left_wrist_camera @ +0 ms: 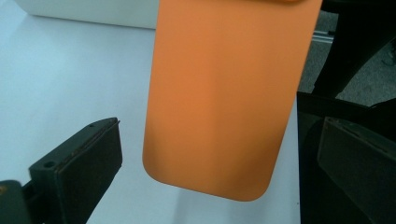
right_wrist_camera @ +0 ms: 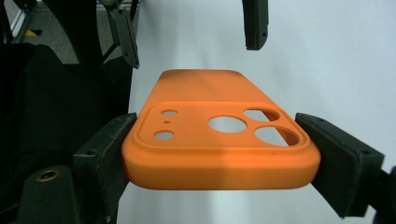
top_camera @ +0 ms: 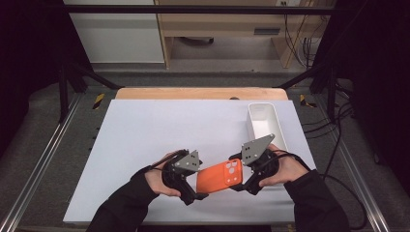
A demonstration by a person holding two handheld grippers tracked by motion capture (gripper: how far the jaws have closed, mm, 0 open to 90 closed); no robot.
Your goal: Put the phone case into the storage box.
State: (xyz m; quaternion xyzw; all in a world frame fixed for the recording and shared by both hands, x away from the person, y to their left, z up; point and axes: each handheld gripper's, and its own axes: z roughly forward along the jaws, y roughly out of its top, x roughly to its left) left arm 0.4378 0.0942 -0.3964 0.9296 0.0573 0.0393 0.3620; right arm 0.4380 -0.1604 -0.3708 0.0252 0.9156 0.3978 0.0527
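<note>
Your right gripper (top_camera: 240, 186) pinches an orange phone case (top_camera: 220, 177) by its camera end, holding it above the white table (top_camera: 159, 130) near the front edge. In the right gripper view, the two black jaws press against the opposite long sides of the case (right_wrist_camera: 219, 140), whose raised camera panel with its round cutouts faces up. The case runs level away from that camera, toward your other hand.

Your left gripper (top_camera: 199, 195) sits at the case's plain end with its jaws spread wide. In the left gripper view, the smooth orange back (left_wrist_camera: 224, 98) hangs between the two pads (left_wrist_camera: 88, 163) with a clear gap on either side, and neither pad touches it. The same spread jaws appear at the top of the right gripper view, one on each side of the case's far end.

In the high view, your two hands face each other low on the table, your left hand (top_camera: 157, 180) at the left of the case and your right hand (top_camera: 285, 169) at its right, dark sleeves coming in from the bottom edge. A white rectangular bin (top_camera: 278, 123) stands on the table just beyond your right hand, near the right edge. The tabletop below the case is bare white.
</note>
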